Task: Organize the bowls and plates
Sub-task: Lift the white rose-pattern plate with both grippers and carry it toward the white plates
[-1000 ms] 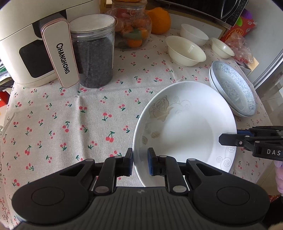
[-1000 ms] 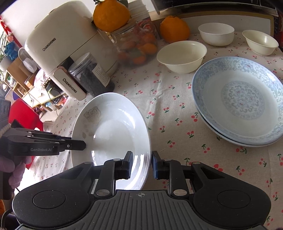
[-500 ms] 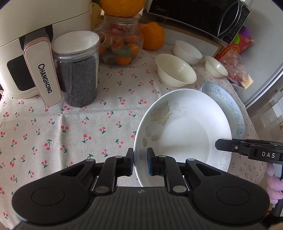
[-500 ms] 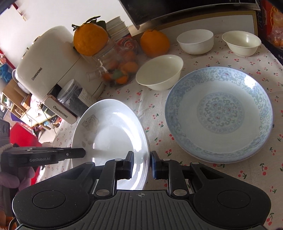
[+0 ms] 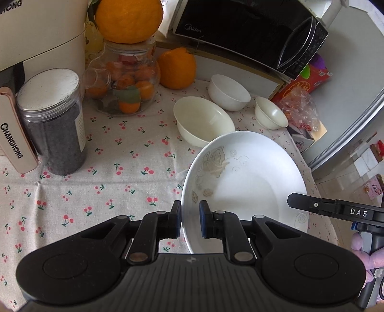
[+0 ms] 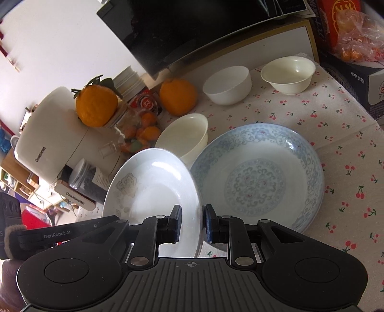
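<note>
Both my left gripper [image 5: 189, 222] and right gripper [image 6: 192, 224] pinch the white plate [image 6: 153, 189] (rim-held), so I should keep it level toward the blue plate [image 6: 259, 182] at two o'clock.

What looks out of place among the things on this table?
A big orange sits on the lid of the glass jar, an odd, unsteady perch. A white plate is held tilted above the tablecloth.

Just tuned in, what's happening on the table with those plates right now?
A person holds the white plate by opposite rims, with the left gripper and right gripper both clamped on it. It is lifted off the cherry-print tablecloth and overlaps the near edge of the blue-patterned plate, not yet set down. Three bowls sit behind, untouched: the big cream bowl, white bowl and small cream bowl.
</note>
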Available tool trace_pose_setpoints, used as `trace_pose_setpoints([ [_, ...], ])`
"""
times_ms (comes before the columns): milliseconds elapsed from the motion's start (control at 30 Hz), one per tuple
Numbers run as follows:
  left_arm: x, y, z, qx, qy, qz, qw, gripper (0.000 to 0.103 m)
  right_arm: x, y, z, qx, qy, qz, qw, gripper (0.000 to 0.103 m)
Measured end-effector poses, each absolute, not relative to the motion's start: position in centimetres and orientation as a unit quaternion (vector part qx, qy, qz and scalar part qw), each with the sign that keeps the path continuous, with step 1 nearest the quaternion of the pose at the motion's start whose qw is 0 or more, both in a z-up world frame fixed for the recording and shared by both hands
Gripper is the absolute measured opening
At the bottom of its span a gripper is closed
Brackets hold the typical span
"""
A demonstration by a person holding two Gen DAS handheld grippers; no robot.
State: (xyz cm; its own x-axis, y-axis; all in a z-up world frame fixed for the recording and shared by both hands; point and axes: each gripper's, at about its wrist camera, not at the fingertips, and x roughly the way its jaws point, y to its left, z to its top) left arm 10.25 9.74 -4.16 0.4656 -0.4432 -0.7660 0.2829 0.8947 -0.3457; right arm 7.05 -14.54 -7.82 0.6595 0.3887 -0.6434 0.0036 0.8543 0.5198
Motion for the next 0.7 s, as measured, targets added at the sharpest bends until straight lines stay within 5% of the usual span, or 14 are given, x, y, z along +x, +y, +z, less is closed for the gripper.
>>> trace_pose_setpoints([
  [700,12.7,2.5,-5.5,-0.079,0.463,-0.215,0.856,0.013,8.0,-21.8,-9.0,0.302,0.379,0.038,0.874,0.021],
])
